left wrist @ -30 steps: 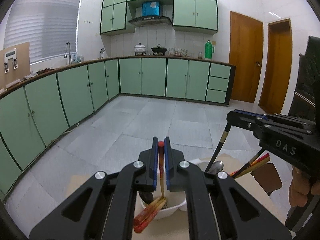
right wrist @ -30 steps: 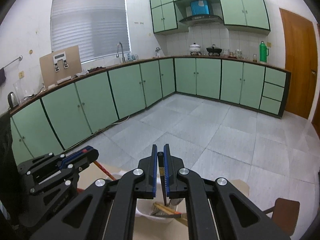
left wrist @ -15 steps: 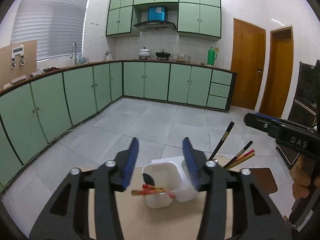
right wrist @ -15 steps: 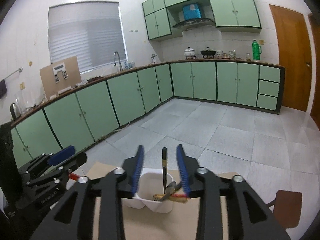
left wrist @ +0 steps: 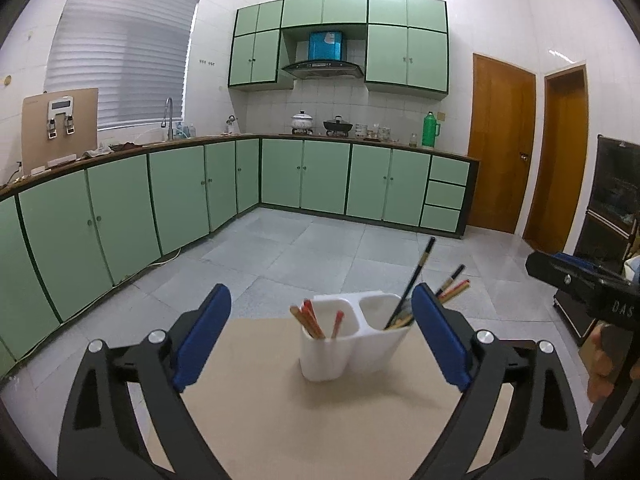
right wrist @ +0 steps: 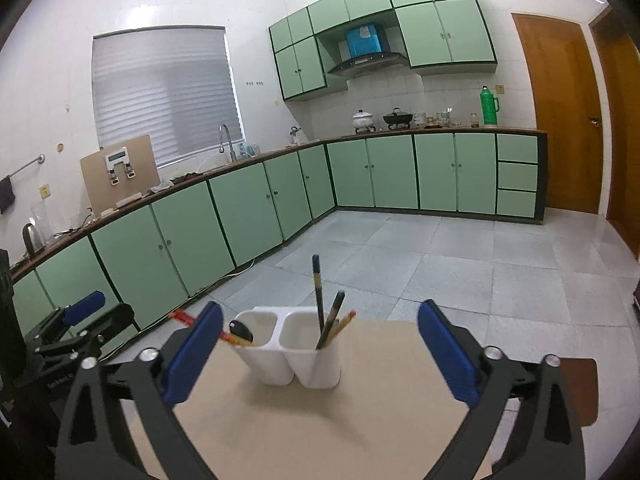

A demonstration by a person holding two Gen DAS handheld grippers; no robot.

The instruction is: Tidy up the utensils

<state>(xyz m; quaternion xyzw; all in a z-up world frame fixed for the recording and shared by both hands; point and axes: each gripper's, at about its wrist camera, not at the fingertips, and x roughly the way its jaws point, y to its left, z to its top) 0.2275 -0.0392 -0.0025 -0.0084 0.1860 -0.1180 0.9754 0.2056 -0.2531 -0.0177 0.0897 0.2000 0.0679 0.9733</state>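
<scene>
A white two-compartment utensil holder (left wrist: 352, 344) (right wrist: 296, 356) stands at the far end of the beige tabletop (left wrist: 280, 408) (right wrist: 340, 420). Red chopsticks (left wrist: 310, 318) lean in its left compartment, next to a dark spoon (right wrist: 241, 330). Black chopsticks (left wrist: 416, 276) (right wrist: 318, 292) stand in the right one with a few coloured ones. My left gripper (left wrist: 320, 300) is back from the holder, its jaws opening wide with nothing between them. My right gripper (right wrist: 320, 312) is likewise opening and empty. Each gripper shows at the edge of the other's view (left wrist: 580, 284) (right wrist: 80, 314).
Grey tiled floor lies beyond the table, ringed by green cabinets (left wrist: 120, 232) and a counter. A brown seat (right wrist: 576, 388) sits low at the table's right. A person's hand (left wrist: 600, 364) holds the right gripper. Two wooden doors (left wrist: 500, 144) are at the back right.
Both grippers were shut on a chopstick over the holder. They have let go, opened wide and drawn back, and the chopsticks now stand in the holder.
</scene>
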